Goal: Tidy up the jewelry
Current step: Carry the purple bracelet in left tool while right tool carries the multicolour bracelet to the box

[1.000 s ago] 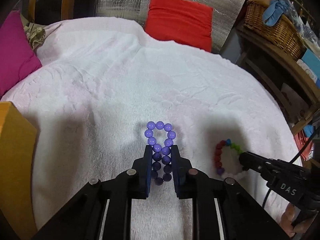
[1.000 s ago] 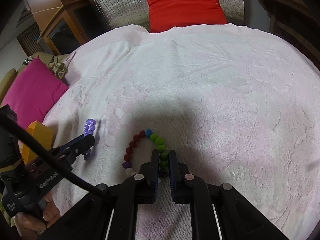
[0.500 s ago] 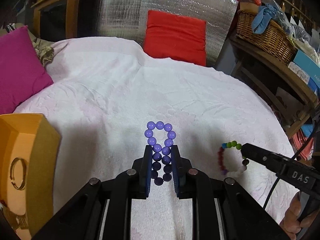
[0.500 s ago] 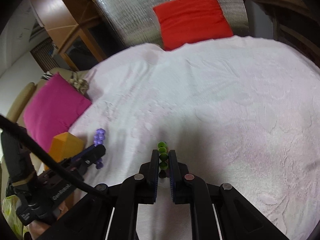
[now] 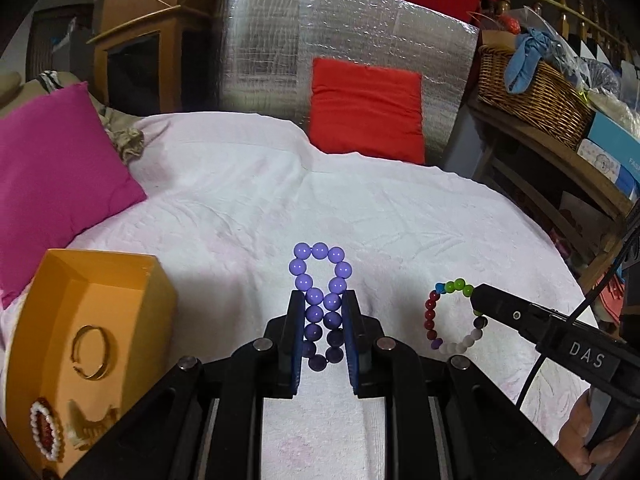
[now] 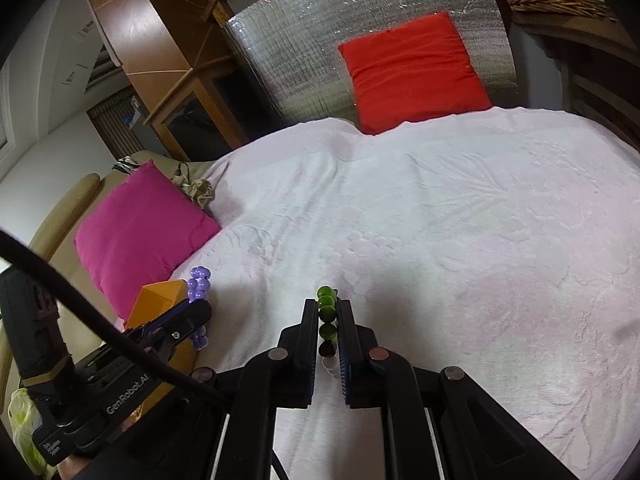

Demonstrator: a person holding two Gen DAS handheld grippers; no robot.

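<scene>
My left gripper [image 5: 322,300] is shut on a purple bead bracelet [image 5: 320,276] and holds it up off the white bedspread [image 5: 360,208]. My right gripper [image 6: 328,304] is shut on a multicoloured bead bracelet [image 6: 327,312], seen edge-on; in the left wrist view that bracelet [image 5: 436,320] hangs from the right gripper's tip. An open orange box [image 5: 92,340] sits at the lower left and holds a gold ring [image 5: 91,352] and a white-and-red bead bracelet [image 5: 44,436]. In the right wrist view the box [image 6: 156,300] lies behind the left gripper [image 6: 196,312].
A magenta cushion [image 5: 52,184] lies at the left and a red cushion [image 5: 366,110] leans on a silver foil panel [image 5: 320,28] at the back. A shelf with a wicker basket [image 5: 532,92] stands to the right of the bed.
Both grippers have risen off the bedspread with their bracelets. The orange box has come further into the left wrist view, showing its contents.
</scene>
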